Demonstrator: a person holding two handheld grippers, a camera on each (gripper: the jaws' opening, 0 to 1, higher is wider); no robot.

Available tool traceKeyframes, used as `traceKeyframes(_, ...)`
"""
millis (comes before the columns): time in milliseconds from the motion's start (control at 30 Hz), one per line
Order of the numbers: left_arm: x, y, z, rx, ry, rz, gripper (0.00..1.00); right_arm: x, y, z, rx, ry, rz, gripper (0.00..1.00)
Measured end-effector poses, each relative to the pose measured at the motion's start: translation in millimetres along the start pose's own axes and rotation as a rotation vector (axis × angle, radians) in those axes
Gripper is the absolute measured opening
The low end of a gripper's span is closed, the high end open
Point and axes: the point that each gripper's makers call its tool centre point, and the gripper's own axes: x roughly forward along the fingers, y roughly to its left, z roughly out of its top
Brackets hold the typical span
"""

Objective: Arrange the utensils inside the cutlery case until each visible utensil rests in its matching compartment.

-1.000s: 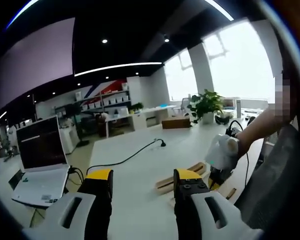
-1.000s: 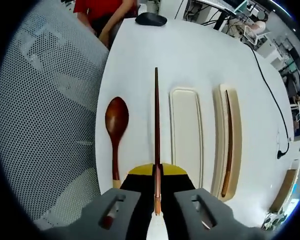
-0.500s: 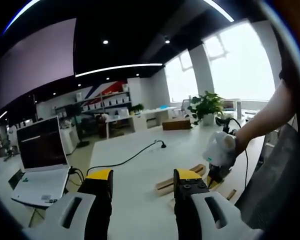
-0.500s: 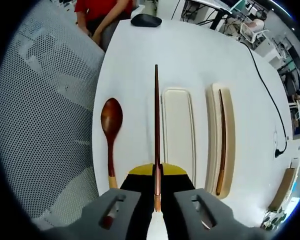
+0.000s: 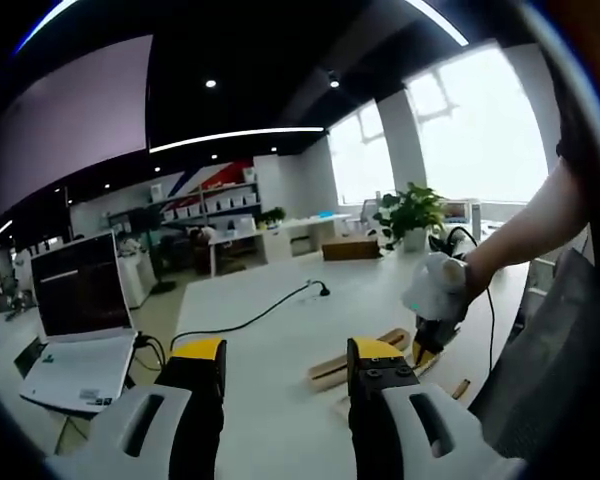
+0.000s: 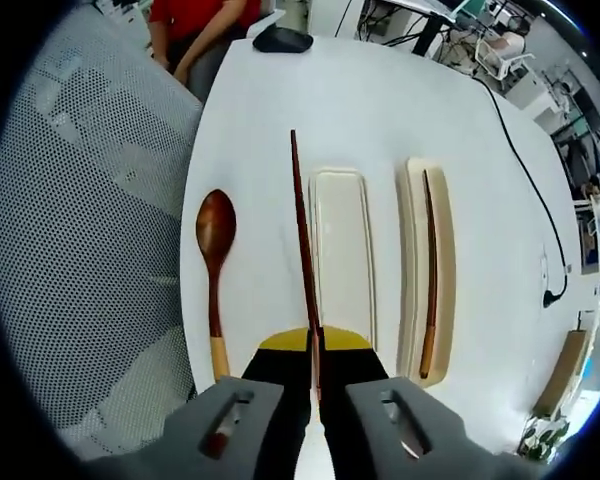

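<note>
My right gripper [image 6: 315, 345] is shut on a dark wooden chopstick [image 6: 301, 240], which points away from me with its tip leaning left. It hangs over the gap between a brown spoon [image 6: 215, 262] lying on the white table and the wide pale tray [image 6: 342, 250] of the cutlery case. Right of that, the narrow tray [image 6: 444, 270] holds a second chopstick [image 6: 429, 265]. My left gripper [image 5: 285, 352] is open and holds nothing, above the table. Beyond it, a gloved hand holds the right gripper [image 5: 435, 300] over the wooden case pieces [image 5: 358, 357].
A mesh chair back [image 6: 90, 200] stands left of the table edge. A black mouse [image 6: 283, 38] and a person in red sit at the far end. A black cable [image 6: 520, 130] crosses the table. A laptop [image 5: 80, 320] stands off to the left.
The held chopstick has tilted so its tip leans left. The right gripper view has drawn back a little, and the trays and spoon look smaller. The left gripper has stayed put.
</note>
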Motion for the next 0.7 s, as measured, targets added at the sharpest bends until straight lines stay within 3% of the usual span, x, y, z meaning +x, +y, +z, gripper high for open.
traceKeyframes(233, -0.3, -0.1, 0.7, -0.001, -0.003, 0.001, 0.5, 3.6, -2.6, -4.3, -0.01, 0.026, 0.008, 0.0)
traceKeyframes(700, 0.2, -0.1, -0.2, -0.007, -0.002, -0.001, 0.5, -17.0, -49.2, -0.5, 0.007, 0.018, -0.063, 0.0)
